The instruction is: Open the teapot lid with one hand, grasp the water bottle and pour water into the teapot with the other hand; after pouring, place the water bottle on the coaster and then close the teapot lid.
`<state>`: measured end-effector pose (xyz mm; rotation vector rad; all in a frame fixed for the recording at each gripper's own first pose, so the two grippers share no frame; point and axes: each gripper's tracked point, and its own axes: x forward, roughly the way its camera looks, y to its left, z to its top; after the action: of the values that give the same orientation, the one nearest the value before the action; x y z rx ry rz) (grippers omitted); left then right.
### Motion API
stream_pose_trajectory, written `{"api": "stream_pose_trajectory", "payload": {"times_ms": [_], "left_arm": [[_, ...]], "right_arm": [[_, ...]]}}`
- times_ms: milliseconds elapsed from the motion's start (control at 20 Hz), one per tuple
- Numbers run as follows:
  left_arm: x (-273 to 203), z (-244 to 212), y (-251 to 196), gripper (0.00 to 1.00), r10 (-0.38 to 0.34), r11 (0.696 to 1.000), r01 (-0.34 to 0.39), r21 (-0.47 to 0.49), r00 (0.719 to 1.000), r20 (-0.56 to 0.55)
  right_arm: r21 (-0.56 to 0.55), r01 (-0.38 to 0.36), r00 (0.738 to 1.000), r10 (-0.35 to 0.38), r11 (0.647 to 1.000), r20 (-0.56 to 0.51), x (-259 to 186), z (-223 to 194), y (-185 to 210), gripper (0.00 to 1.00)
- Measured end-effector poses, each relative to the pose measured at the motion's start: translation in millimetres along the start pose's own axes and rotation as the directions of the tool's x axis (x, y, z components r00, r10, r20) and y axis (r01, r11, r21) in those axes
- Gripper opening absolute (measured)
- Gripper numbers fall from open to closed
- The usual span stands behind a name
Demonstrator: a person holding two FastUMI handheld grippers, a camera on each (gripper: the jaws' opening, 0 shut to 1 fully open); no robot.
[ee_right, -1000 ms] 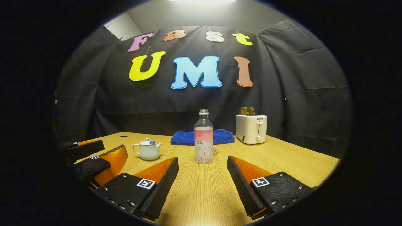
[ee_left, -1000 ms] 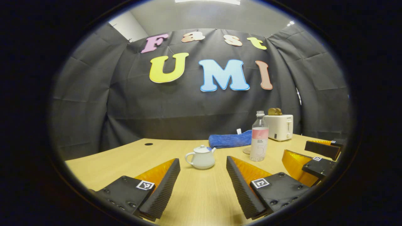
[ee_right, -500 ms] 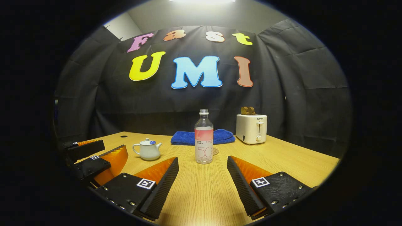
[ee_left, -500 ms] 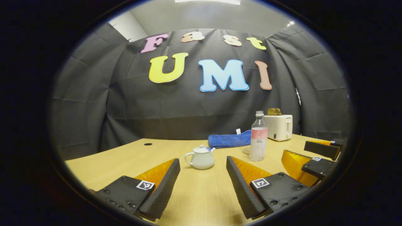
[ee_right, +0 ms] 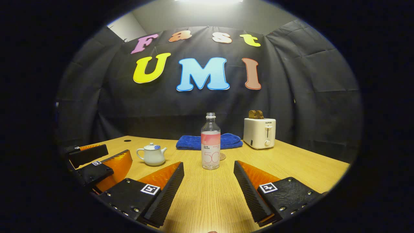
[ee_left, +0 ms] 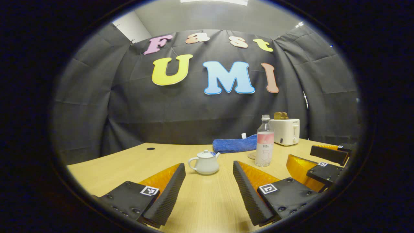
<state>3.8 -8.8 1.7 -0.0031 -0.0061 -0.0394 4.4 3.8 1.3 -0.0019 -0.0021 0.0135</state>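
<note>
The small white china teapot [ee_left: 204, 163] sits on the light wooden table [ee_left: 129, 165] with its little lid [ee_left: 205, 154] on. The left gripper [ee_left: 208, 186] is spread wide and holds nothing, and the teapot is near, just ahead between its 2 fingers. The tall clear plastic water bottle with a pink label [ee_right: 210, 142] stands upright in front of the right gripper [ee_right: 208, 186], which is also spread wide and holds nothing. Just behind the bottle lies the small round brown coaster [ee_right: 222, 156].

Nothing has been opened or poured yet, I think. Here is what could go wrong.

The lid knob is tiny. If the wide fingers close a bit off to 1 side, the lid could slip out, fall, and chip.

The bottle is tall and thin, and I see no cap on it. A bump from 1 finger could tip it and spill water.

The blue folded towel [ee_right: 194, 141] and the white toaster [ee_right: 259, 133] sit farther back, out of the way.
</note>
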Motion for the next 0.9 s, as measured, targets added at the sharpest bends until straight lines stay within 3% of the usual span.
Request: {"api": "stream_pose_trajectory", "payload": {"times_ms": [700,900], "left_arm": [[80,-3,9,1.0,-0.102,0.995,0.103,0.003,0.994,-0.039],[103,3,17,1.0,-0.106,0.994,0.106,0.005,0.994,-0.032]], "right_arm": [[0.051,-0.003,0.998,0.006,0.999,-0.056,61,-4,13,0.96],[0.03,0.013,0.999,-0.012,0.999,-0.047,86,12,13,0.96]]}}
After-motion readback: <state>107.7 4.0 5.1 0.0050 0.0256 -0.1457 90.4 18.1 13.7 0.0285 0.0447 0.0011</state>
